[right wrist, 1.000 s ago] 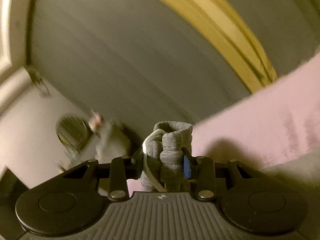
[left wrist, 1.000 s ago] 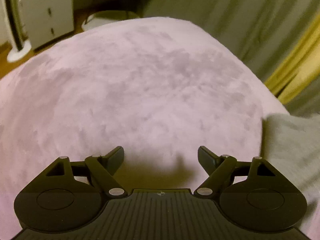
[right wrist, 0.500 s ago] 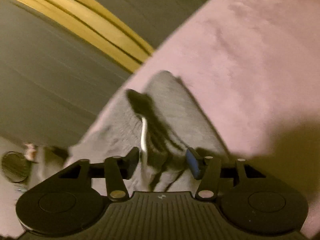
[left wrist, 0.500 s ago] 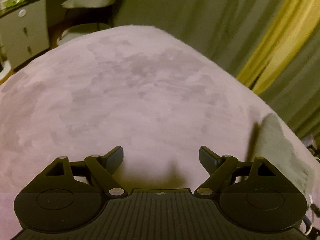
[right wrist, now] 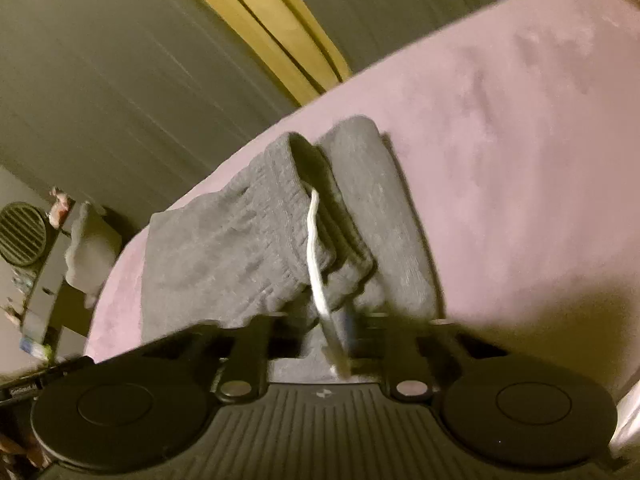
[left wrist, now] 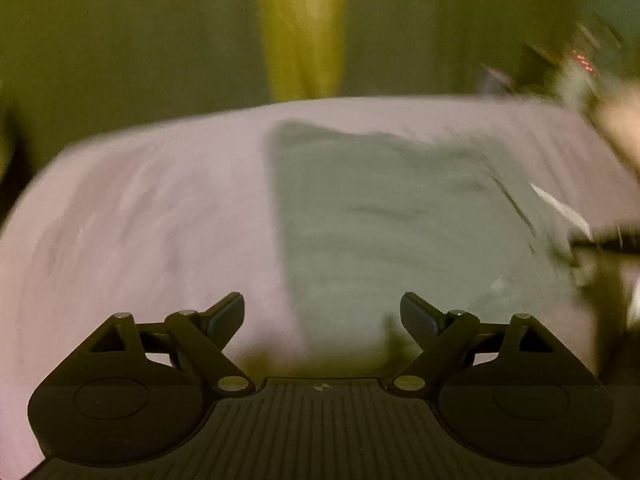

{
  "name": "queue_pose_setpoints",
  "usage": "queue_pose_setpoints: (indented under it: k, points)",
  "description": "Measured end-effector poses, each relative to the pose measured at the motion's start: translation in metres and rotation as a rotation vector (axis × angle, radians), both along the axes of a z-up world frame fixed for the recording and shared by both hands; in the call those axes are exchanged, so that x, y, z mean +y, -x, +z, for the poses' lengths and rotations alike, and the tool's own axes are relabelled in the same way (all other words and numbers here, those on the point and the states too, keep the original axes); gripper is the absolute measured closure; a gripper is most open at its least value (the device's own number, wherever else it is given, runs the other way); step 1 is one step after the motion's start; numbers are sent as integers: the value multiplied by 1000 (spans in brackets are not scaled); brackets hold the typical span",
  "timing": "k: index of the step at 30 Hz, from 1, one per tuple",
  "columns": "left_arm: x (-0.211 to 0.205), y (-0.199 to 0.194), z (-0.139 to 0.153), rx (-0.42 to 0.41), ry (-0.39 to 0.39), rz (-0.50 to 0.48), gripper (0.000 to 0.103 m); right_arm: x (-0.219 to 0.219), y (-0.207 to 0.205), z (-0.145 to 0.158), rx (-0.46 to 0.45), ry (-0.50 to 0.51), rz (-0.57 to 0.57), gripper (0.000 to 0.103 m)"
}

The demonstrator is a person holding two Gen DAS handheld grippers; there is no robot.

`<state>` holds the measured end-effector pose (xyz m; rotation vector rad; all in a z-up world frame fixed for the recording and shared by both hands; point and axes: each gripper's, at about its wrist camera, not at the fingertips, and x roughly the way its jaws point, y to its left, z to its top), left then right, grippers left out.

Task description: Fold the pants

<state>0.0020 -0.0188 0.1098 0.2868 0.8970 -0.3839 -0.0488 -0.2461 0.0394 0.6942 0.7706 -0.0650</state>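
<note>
Two grippers split the work: right gripper (right wrist: 340,320) pinches the grey sweatpants' (right wrist: 240,240) waistband to anchor it; left gripper (left wrist: 322,314), wide and empty, approaches the fabric.

No text can be read with certainty. A dark device (right wrist: 24,388) at the lower left edge of the right wrist view bears a small pale label, too blurred to read. Red lit dots on a dark object (left wrist: 584,62) in the left wrist view form no legible figure.
</note>
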Motion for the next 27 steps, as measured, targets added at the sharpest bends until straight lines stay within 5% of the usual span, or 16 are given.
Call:
queue_pose_setpoints:
  k: [4,8,11,18,24,27]
  points:
    - [-53,13,-14,-81,-114,-221,13,-8,7,4,-32,10,-24,98]
    - [-74,8,-24,-59,-38,-260,13,-18,10,-4,6,63,-77,98]
    - [-93,-2,-33,-30,18,-300,13,-19,11,-12,12,10,-68,98]
    - [-135,-9,-71,41,-20,-428,28,-13,10,-17,-15,3,-32,98]
    - [-122,-36,-78,109,59,-299,85,-15,8,-20,-31,-15,-23,98]
    - [-107,-43,-63,99,154,-238,88,-17,10,-19,-54,-49,-22,98]
